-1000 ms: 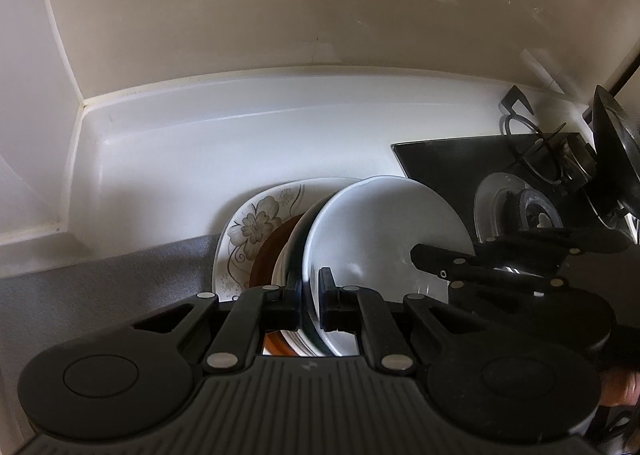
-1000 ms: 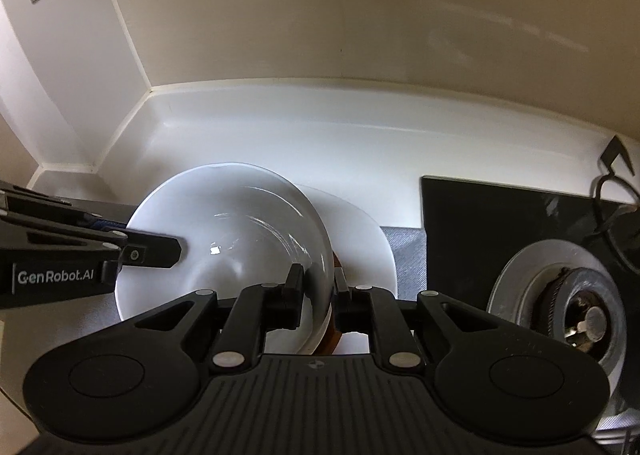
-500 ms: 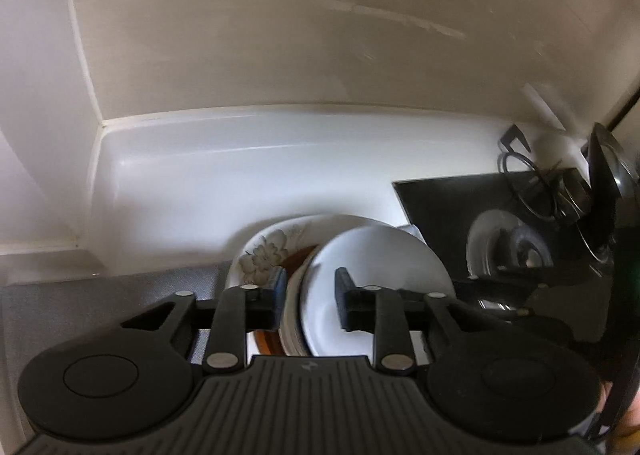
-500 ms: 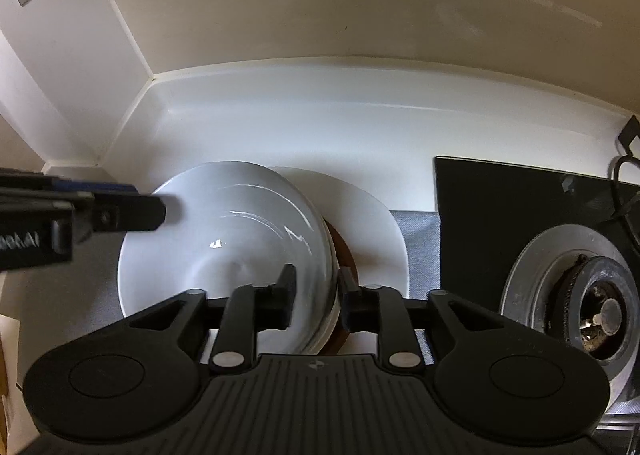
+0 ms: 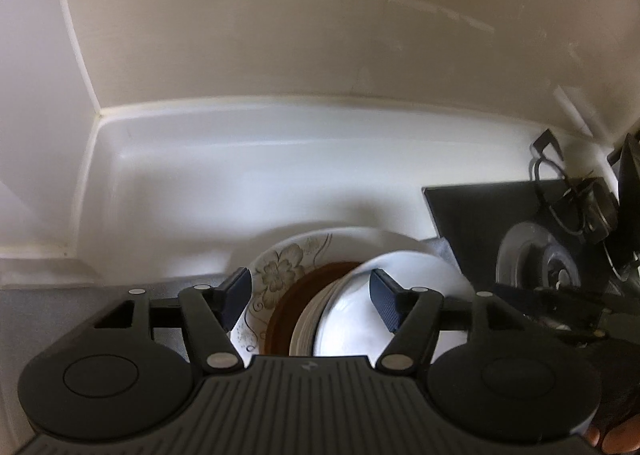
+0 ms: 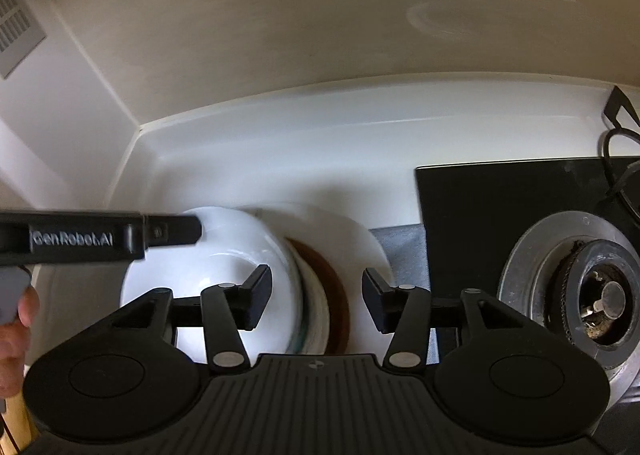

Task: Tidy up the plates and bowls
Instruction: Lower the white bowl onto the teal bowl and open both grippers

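Note:
A stack of dishes rests on the counter: a floral plate [image 5: 288, 267] at the bottom, a brown plate [image 5: 290, 307] on it, then pale rims and a white bowl [image 5: 352, 319] on top. My left gripper [image 5: 311, 297] hovers over the stack's left edge, jaws opening, pads touching nothing. In the right wrist view the white bowl [image 6: 224, 255], the brown plate [image 6: 338, 295] and the wide plate [image 6: 364, 243] lie under my right gripper [image 6: 317, 297], whose jaws are also opening and grip nothing. The left gripper's finger [image 6: 172, 231] reaches over the bowl's far rim.
A black gas stove [image 6: 500, 215] with a round burner [image 6: 596, 295] stands right of the stack. White walls meet in a corner [image 5: 100, 115] behind. A grey mat [image 5: 52, 299] covers the counter at the left. A person's fingers [image 6: 20, 319] hold the left gripper.
Both grippers were shut on the white bowl's rim a second ago. Both have let go, their jaws spreading wide, and pulled back a little. The bowl now lies on the stack.

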The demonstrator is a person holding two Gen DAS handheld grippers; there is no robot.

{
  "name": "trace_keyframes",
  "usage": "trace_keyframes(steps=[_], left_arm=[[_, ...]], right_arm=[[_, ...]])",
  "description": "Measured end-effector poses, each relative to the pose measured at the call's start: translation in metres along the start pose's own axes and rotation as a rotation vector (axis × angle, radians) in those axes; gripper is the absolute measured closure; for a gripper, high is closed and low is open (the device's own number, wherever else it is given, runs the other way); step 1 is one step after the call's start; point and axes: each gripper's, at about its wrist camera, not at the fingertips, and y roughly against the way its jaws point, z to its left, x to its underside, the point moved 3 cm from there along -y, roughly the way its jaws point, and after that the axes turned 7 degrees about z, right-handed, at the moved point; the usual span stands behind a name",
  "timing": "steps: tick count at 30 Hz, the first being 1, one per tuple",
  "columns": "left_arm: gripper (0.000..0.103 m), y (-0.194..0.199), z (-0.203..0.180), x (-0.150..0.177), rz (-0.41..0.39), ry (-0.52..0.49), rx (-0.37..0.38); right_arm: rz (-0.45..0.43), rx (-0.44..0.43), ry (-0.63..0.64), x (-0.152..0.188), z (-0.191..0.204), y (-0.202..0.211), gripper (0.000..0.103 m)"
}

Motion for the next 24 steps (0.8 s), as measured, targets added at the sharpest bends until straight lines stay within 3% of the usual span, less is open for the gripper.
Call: trace_keyframes(steps=[5,10,18,24], left_arm=[[0.033,-0.002,0.001,0.005,0.002,-0.009,-0.006],[0.029,0.024,0.002,0.003,-0.075,0.016,0.055],[0.027,0.012,0.006,-0.005,-0.08,0.062,0.006],[0.027,0.002,0.009,-0.007,-0.065,0.064,-0.03]], right_arm=[[0.011,-0.016,-0.03,0.0,-0.006,-0.003,0.049],[-0.02,-0.051,-0.025,-0.003,-0.004,0.003,0.049],[-0.089,-0.099,-0.041,-0.013,0.003,0.005,0.049],[-0.089,-0.141,-0.091,-0.021,-0.003,-0.005,0.035]])
